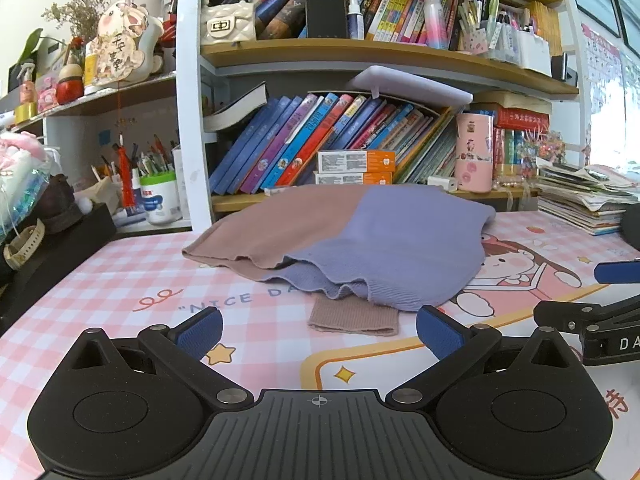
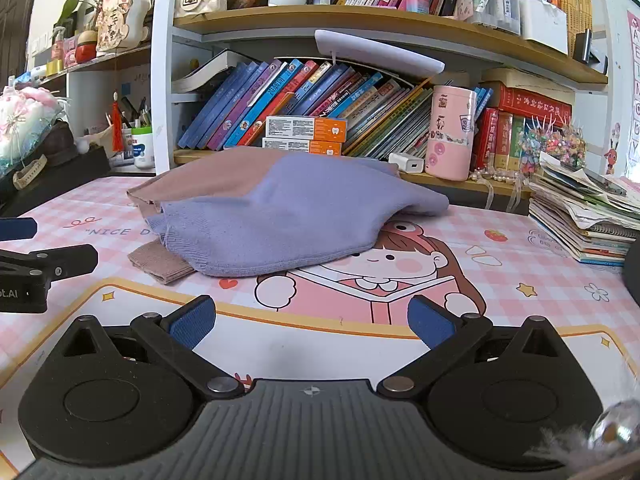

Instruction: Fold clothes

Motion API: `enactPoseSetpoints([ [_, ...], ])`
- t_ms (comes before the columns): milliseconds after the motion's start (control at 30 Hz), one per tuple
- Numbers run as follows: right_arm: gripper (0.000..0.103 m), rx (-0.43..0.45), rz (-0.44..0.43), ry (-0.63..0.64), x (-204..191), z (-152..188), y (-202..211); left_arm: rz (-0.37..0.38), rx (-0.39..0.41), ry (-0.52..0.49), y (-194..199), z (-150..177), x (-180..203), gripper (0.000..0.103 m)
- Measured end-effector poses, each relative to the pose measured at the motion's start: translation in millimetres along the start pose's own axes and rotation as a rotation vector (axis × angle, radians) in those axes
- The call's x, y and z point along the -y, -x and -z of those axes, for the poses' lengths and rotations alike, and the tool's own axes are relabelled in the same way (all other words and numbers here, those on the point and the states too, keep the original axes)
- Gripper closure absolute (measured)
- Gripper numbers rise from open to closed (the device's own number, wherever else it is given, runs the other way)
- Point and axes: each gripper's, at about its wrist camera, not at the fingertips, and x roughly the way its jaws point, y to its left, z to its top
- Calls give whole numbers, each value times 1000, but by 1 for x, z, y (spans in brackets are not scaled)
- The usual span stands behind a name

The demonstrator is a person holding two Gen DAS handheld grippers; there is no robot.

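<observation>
A knit garment, half lilac and half dusty pink, lies in a loose folded heap on the pink checked desk mat. A pink ribbed cuff sticks out from under its near edge. My left gripper hovers just short of that cuff, open, nothing between its blue pads. My right gripper is open too, over the mat's cartoon girl print, a little short of the lilac hem. Each gripper shows at the edge of the other's view.
A bookshelf packed with books rises right behind the garment. A pink tumbler and white charger stand on its lower board. A pile of booklets sits at the right; a black box with a watch at the left.
</observation>
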Motion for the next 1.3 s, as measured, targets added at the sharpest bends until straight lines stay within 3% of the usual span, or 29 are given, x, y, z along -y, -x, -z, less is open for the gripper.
enactPoseSetpoints([
  [1300, 0, -3, -5, -11, 2, -1, 0, 8, -6, 0, -1, -1, 0, 0],
])
